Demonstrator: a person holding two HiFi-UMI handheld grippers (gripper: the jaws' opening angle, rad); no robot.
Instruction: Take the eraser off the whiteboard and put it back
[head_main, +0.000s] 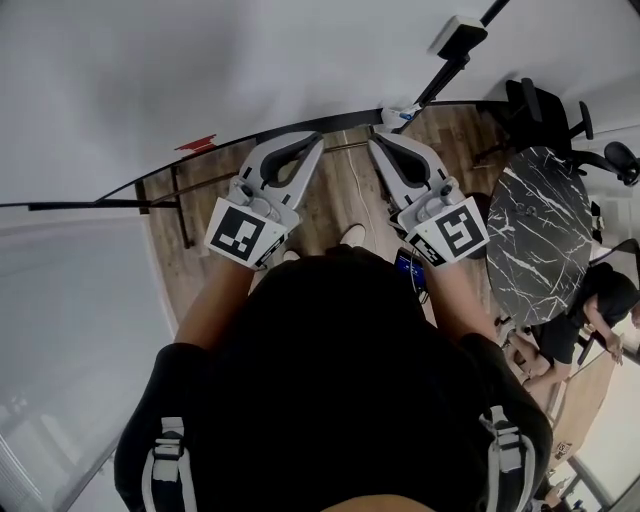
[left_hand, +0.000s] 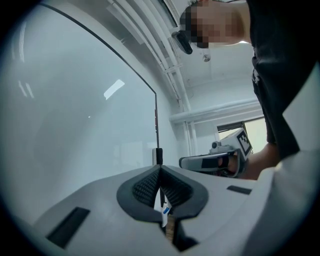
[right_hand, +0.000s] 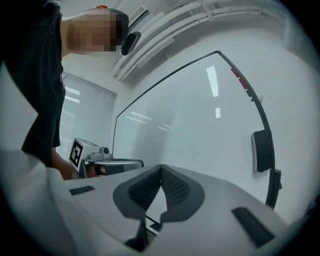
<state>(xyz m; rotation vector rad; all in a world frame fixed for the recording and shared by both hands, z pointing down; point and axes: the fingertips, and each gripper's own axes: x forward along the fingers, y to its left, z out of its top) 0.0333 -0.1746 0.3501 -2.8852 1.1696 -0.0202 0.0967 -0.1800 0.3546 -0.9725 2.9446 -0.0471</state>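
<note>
The whiteboard (head_main: 200, 70) fills the far side of the head view. The eraser (right_hand: 262, 150), dark with a pale edge, sticks upright on the whiteboard (right_hand: 200, 125) near its right frame, well right of my right gripper (right_hand: 161, 167) and apart from it. That right gripper (head_main: 375, 140) is shut with nothing between its jaws. My left gripper (head_main: 318, 140) is beside it, also pointing at the board. In its own view the left gripper (left_hand: 160, 169) is shut and empty, with the right gripper (left_hand: 215, 161) to its right.
A wooden floor (head_main: 330, 200) lies below the board. A dark marble table (head_main: 540, 240) and black chairs (head_main: 545, 110) stand at the right, with a seated person (head_main: 590, 310) beyond. A pole stand (head_main: 455, 45) rises at the board's right end. A red marker (head_main: 197, 145) sits at the board's edge.
</note>
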